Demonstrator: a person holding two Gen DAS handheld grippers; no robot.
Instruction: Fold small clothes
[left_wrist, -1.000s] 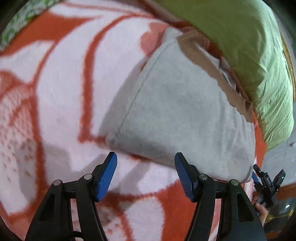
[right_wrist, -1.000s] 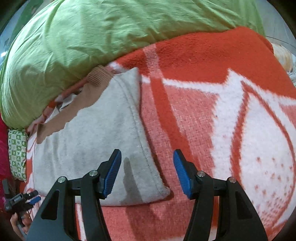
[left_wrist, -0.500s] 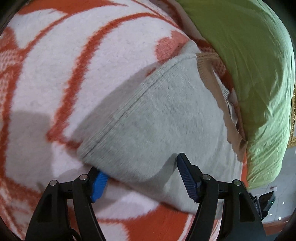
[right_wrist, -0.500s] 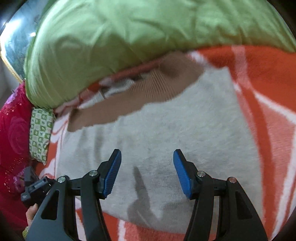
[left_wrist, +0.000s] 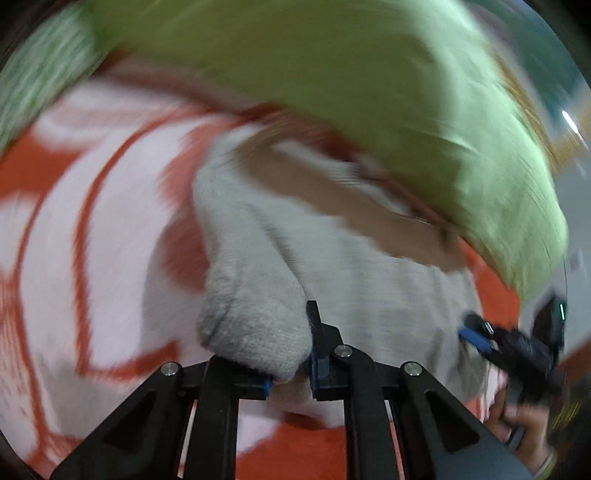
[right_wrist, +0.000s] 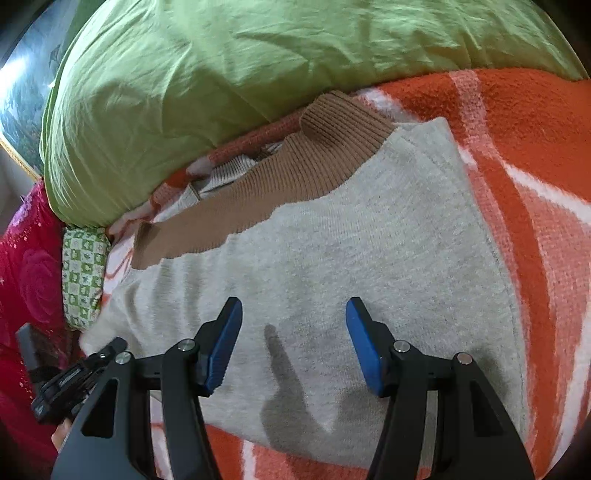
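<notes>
The grey garment (right_wrist: 369, 258) is spread on the orange-and-white blanket (right_wrist: 535, 155), its brown ribbed collar (right_wrist: 266, 195) at 11 o'clock beside the green pillow (right_wrist: 221, 74). The left tongs (left_wrist: 290, 369) have just closed and are clenched on a bunched corner of it. The right tongs (right_wrist: 293, 343) are held released above its middle.

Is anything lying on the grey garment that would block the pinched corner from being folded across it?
Nothing visible does. The left gripper, whose jaws have just closed, pinches a corner of the grey knitted garment with the brown ribbed band. The right gripper hovers open above it. The green pillow lies beyond the band.
</notes>
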